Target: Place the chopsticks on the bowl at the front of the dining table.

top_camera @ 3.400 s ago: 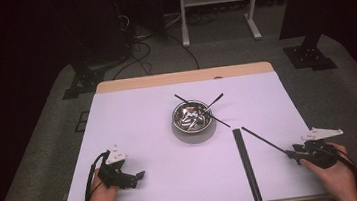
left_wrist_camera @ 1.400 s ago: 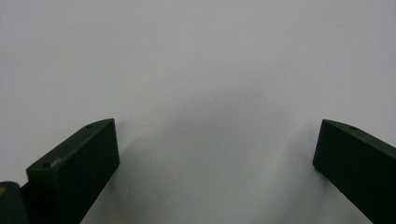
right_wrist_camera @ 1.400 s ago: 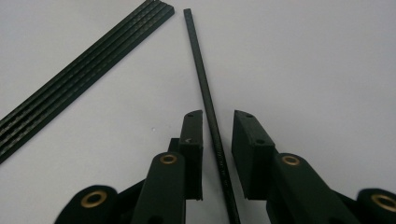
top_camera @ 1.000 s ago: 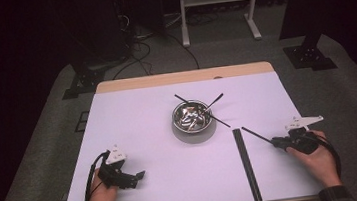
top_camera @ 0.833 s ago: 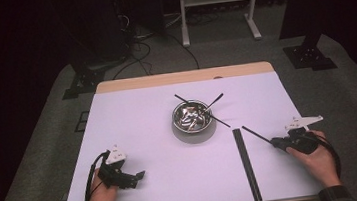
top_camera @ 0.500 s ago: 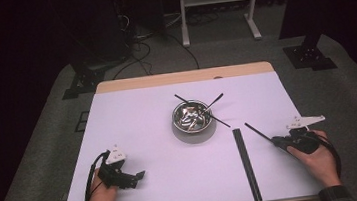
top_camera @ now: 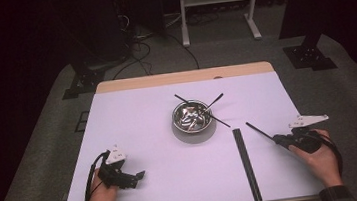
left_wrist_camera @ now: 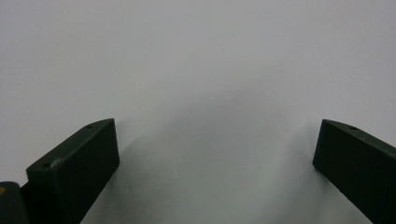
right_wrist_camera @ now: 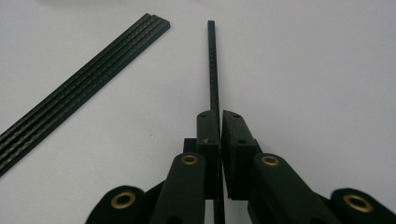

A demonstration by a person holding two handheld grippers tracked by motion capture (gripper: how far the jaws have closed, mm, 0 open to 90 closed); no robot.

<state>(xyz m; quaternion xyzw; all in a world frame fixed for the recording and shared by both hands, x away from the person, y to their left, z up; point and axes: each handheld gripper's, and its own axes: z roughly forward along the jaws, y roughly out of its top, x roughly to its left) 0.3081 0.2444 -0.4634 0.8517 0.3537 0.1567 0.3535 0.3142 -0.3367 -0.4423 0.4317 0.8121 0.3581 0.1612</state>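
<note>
Right hand-held gripper (right_wrist_camera: 219,122) clamped on rod (right_wrist_camera: 213,65); rod's long axis runs straight ahead of jaws, tip pointing toward bowl (top_camera: 192,119). Rod stack (right_wrist_camera: 79,88) lies on desk (top_camera: 143,114) ahead-left of my right gripper (nearer hand by far). Left hand-held gripper (left_wrist_camera: 215,154) wide, empty, well apart.

In the right gripper view the row of black sticks (right_wrist_camera: 79,84) runs off the left edge; the metal bowl's (top_camera: 192,119) contents are too small to identify.
</note>
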